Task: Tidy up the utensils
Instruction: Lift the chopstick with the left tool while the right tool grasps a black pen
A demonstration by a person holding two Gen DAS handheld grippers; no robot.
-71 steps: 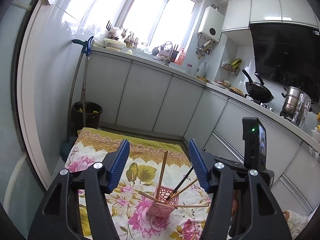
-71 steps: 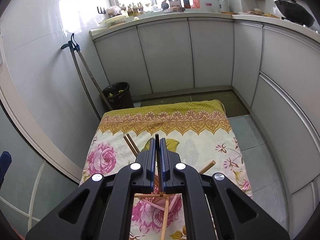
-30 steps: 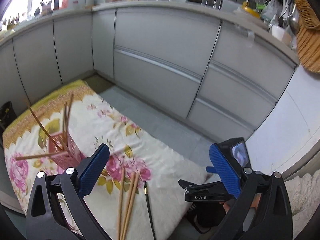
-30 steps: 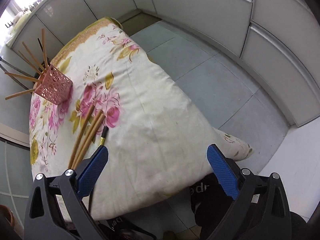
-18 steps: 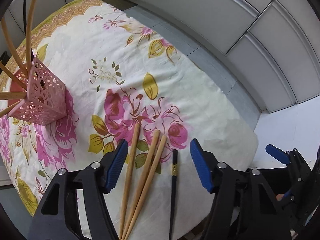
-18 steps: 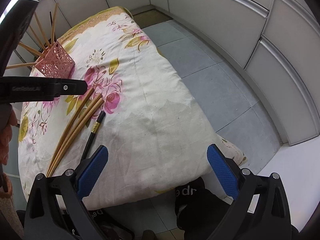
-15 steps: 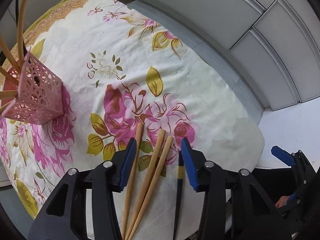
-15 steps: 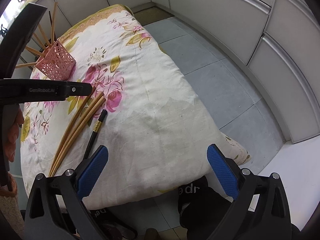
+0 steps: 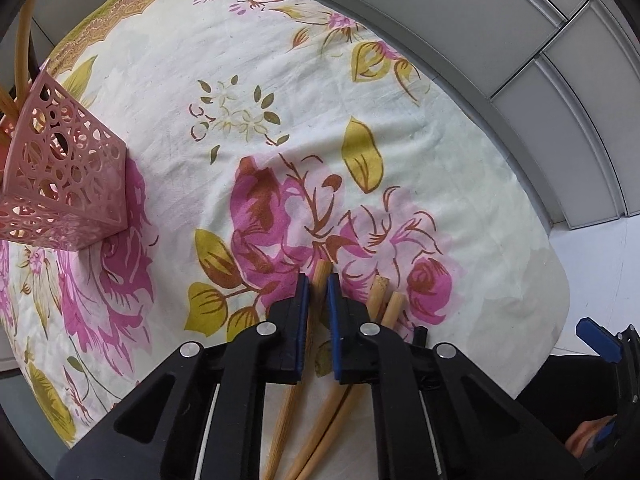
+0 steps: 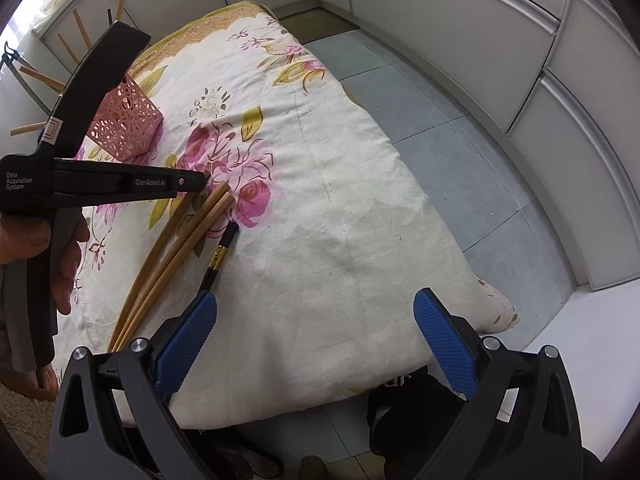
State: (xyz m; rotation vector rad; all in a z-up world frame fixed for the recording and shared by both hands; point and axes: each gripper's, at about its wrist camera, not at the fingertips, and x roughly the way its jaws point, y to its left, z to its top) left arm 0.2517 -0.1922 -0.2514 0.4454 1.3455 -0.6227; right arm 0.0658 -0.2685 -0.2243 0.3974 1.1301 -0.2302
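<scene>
We saw left gripper (image 9: pixel 318 280), jaws just closing, clamped on bamboo chopstick (image 9: pixel 320 276) lying on floral cloth (image 9: pixel 460 184), near pink holder (image 9: pixel 68 184); long axis toward holder. Right gripper (image 10: pixel 316 330) jaws apart, empty.

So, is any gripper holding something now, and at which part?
The left gripper has just closed on one bamboo chopstick, near its far tip, still on the cloth. The right gripper is open, holding nothing.
</scene>
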